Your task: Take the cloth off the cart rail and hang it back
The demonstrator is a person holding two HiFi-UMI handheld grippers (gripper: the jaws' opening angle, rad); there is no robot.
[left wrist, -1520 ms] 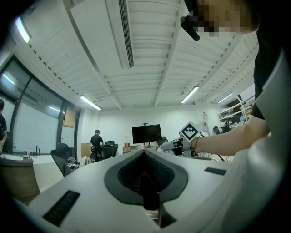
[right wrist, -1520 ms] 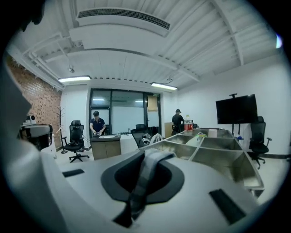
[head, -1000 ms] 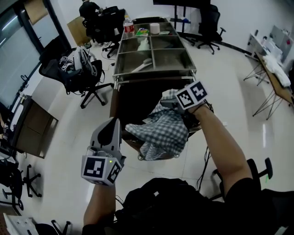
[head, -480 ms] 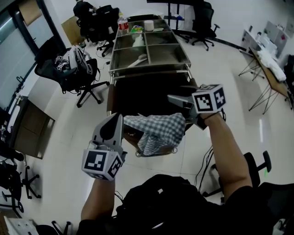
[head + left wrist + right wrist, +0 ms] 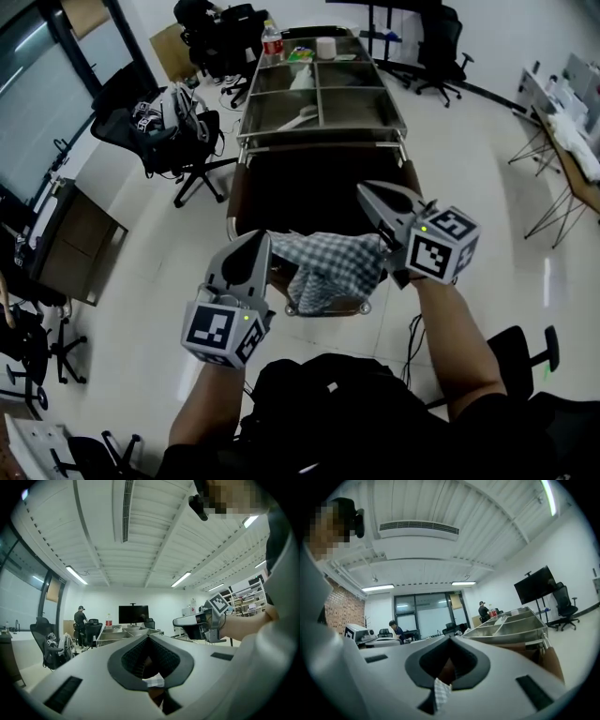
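- The left gripper [image 5: 255, 251] and right gripper [image 5: 377, 201] are held up side by side. Each has its fingers closed on a top corner of the checked cloth [image 5: 333, 267], apparently to spread it flat for hanging.
- The cloth hangs stretched between them, off the rail. Its lower edge sags in front of the chrome rail [image 5: 362, 307] at the near end of the cart [image 5: 375, 139]; whether it touches cannot be told.
- Beyond, the cart's steel trays carry a bottle [image 5: 272, 42] and small items, clear of the work, and an office chair [image 5: 178, 141] stands to the left.
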